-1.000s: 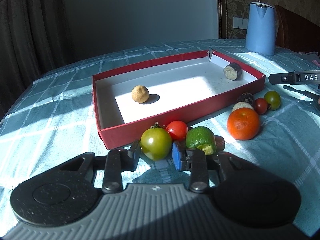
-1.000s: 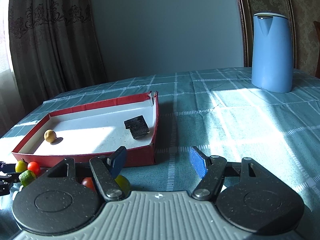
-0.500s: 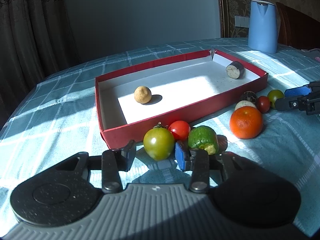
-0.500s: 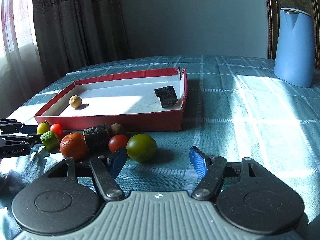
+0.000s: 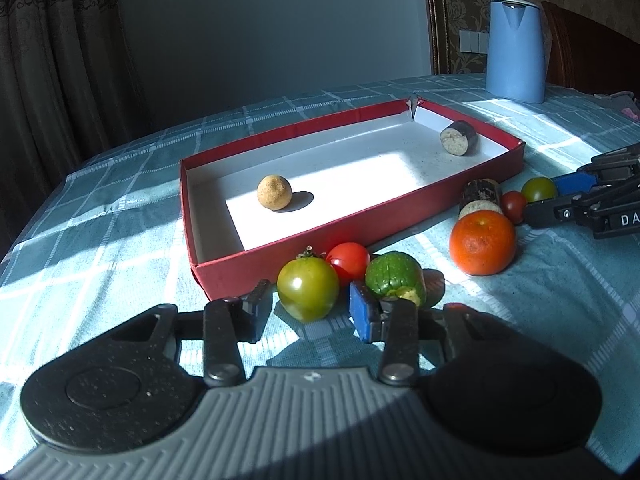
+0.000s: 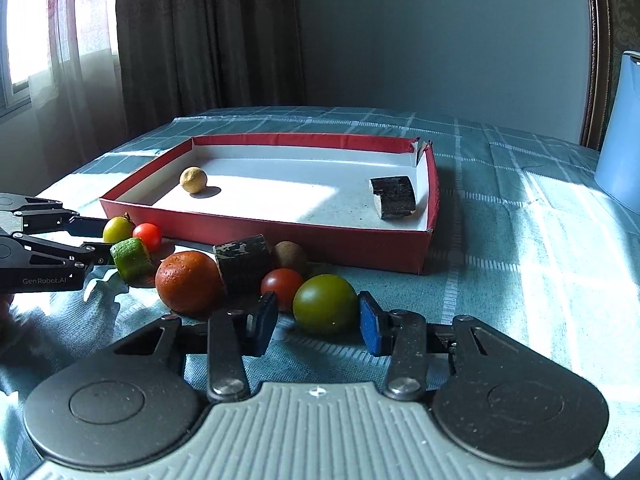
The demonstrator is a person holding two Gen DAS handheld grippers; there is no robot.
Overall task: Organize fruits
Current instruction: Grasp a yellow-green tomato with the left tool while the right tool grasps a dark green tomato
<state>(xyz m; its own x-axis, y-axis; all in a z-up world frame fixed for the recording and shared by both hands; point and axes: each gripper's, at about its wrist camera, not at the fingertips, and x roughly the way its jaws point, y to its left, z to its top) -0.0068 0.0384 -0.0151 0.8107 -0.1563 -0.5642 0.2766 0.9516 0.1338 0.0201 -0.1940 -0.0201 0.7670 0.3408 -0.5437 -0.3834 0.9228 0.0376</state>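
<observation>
Two hand-held grippers work the fruit lying outside a shallow red cardboard tray with a white floor [image 5: 400, 208], set on a teal checked tablecloth [image 5: 120, 216].

Left gripper [image 5: 306, 312]: jaws open, one either side of a large green tomato with a stem [image 5: 307, 288] at the tray's near-left corner. No pad touches it yet. Judged: this is the approach for a grasp, with closing due next.

Right gripper [image 6: 318, 320]: jaws open, straddling a second round green tomato [image 6: 325, 303] near the tray's long front edge; contact cannot be confirmed.

Loose beside the front edge: a small red cherry tomato [image 5: 348, 259], a cut green ridged fruit piece [image 5: 394, 278], a round orange tangerine [image 5: 482, 242], a dark-skinned cylindrical chunk with a pale cut face [image 5: 479, 198] and another small red tomato [image 5: 514, 207].

Inside the tray: a small tan round fruit [image 5: 274, 192] toward the left end, and a dark-skinned pale-faced chunk [image 5: 458, 138] at the far right corner. Judged: sorting has barely begun.

Risk: round tomatoes may roll from off-centre pads, and the crowded neighbours could be nudged.

A tall pale blue plastic jug [image 5: 514, 50] stands well clear.
</observation>
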